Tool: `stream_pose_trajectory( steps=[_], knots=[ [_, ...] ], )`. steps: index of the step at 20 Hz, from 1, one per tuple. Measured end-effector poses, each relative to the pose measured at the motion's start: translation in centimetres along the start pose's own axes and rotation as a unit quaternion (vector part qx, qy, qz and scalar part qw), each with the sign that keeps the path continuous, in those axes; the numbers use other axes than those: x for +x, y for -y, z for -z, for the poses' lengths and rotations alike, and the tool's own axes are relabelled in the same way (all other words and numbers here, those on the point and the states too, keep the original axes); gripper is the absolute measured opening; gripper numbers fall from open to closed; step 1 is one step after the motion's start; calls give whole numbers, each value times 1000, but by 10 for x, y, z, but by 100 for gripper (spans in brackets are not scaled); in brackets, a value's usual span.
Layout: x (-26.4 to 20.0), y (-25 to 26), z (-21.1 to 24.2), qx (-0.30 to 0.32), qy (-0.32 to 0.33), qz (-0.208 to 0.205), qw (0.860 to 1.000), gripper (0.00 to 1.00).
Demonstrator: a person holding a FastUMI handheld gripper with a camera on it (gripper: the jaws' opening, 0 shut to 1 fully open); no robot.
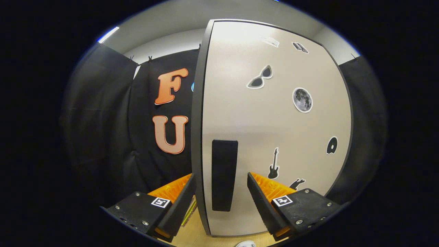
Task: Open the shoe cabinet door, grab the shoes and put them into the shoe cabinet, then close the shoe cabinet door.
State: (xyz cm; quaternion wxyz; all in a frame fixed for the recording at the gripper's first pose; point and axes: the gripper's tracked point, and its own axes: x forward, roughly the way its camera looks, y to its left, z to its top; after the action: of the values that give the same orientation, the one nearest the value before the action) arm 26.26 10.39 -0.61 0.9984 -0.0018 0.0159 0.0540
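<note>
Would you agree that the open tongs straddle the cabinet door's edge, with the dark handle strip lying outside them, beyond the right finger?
Not quite: in the gripper view the handle strip lies between the fingers of the open tongs, not beyond the right one. The tongs do straddle the edge of the cabinet door.

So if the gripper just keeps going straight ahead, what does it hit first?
Probably the door's black handle, which sits between the open fingers of the gripper, with the door edge beside it. Exact depth is unclear.

Pale wooden floor (192, 233) under the shoe cabinet door (274, 120), beneath spread fingers (221, 192).
</note>
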Motion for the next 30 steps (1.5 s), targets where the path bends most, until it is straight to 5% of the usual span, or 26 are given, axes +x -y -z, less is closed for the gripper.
stream_pose_trajectory(
  steps=[3,5,6,8,30],
  knots=[
    [7,1,5,1,-5,8,1000,82],
    [8,-1,5,14,-9,6,1000,61],
    [8,-3,6,21,-11,7,1000,43],
    [7,-2,7,15,-8,6,1000,36],
    [-153,60,12,32,-2,50,998,31]
  ],
)
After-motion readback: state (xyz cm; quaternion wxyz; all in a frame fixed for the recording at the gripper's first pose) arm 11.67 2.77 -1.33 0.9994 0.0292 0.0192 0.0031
